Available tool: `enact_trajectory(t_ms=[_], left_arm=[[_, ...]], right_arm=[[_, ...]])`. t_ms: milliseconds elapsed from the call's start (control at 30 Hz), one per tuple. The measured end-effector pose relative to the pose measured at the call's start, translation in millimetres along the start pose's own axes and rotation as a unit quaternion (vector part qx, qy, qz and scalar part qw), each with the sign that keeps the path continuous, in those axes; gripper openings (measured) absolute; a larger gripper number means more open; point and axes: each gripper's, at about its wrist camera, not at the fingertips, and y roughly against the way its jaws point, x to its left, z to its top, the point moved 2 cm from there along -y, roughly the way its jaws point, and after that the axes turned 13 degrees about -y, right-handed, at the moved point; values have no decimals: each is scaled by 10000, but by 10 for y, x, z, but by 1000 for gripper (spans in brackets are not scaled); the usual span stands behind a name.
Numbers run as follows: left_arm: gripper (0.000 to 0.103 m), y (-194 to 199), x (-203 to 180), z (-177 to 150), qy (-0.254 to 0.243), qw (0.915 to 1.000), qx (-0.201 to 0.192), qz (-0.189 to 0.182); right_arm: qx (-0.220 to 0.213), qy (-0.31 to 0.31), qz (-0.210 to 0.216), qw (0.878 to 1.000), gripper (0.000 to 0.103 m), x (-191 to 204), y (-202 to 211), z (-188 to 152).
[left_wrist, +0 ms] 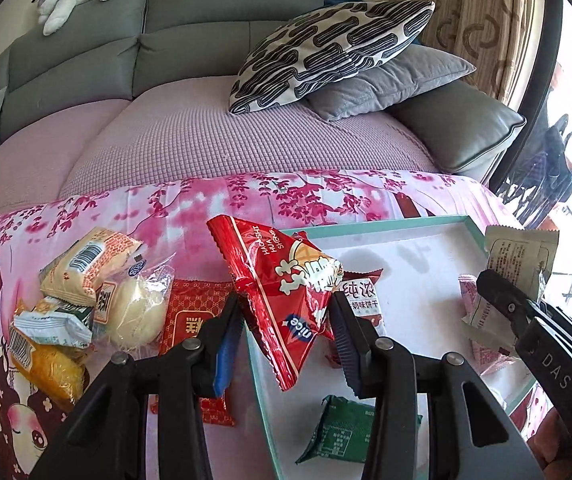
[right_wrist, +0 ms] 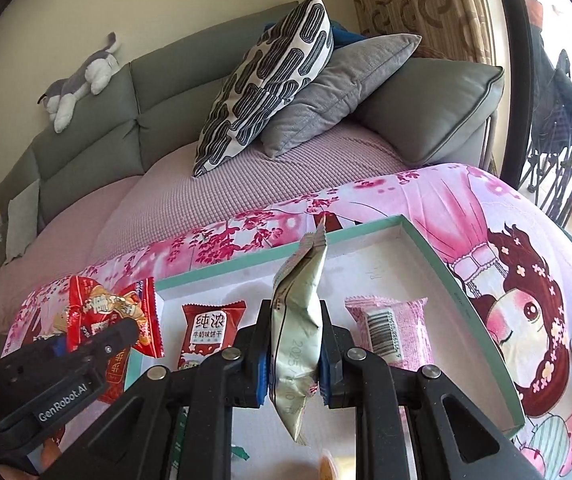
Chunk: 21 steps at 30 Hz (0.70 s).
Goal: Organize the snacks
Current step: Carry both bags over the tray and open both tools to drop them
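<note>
My left gripper [left_wrist: 286, 312] is shut on a red snack bag [left_wrist: 286, 284], held over the left rim of a shallow teal-edged tray [left_wrist: 385, 226]. My right gripper [right_wrist: 293, 330] is shut on a pale grey-green packet [right_wrist: 299, 312], raised above that tray [right_wrist: 437, 256]. In the tray lie a red biscuit packet [right_wrist: 208, 330], a pink packet [right_wrist: 391, 326] and a green packet [left_wrist: 341, 428]. The right gripper [left_wrist: 497, 284] with its pale packet [left_wrist: 525, 256] shows at the right of the left wrist view. The left gripper [right_wrist: 124, 330] and red bag [right_wrist: 98, 308] show at the left of the right wrist view.
Loose snacks lie left of the tray on the pink floral cloth [left_wrist: 190, 204]: a beige packet [left_wrist: 90, 264], a wrapped bun [left_wrist: 138, 312], a yellow packet [left_wrist: 52, 368] and a flat red packet [left_wrist: 194, 316]. Behind is a grey sofa [left_wrist: 86, 64] with patterned cushion [left_wrist: 325, 52].
</note>
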Motion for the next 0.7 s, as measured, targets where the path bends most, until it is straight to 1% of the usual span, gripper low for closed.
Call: enact_trajectory(t_ms=[167, 333, 500, 600, 667, 700], left_arm=[[45, -189, 9, 48, -23, 9999, 115, 51], [45, -323, -20, 93, -61, 9999, 158, 15], [46, -418, -10, 111, 20, 9999, 170, 9], [51, -463, -22, 116, 10, 9998, 216, 21], [56, -477, -26, 116, 11, 9996, 266, 26], [58, -477, -28, 115, 20, 9996, 289, 13]], right_arm=[[113, 189, -30, 9998, 20, 123, -206, 0], [255, 252, -91, 9993, 20, 178, -404, -8], [391, 206, -136, 9989, 20, 167, -576, -2], [409, 301, -263, 9984, 21, 167, -625, 5], [406, 341, -343, 9980, 21, 160, -631, 7], [405, 329, -373, 9979, 21, 152, -631, 17]])
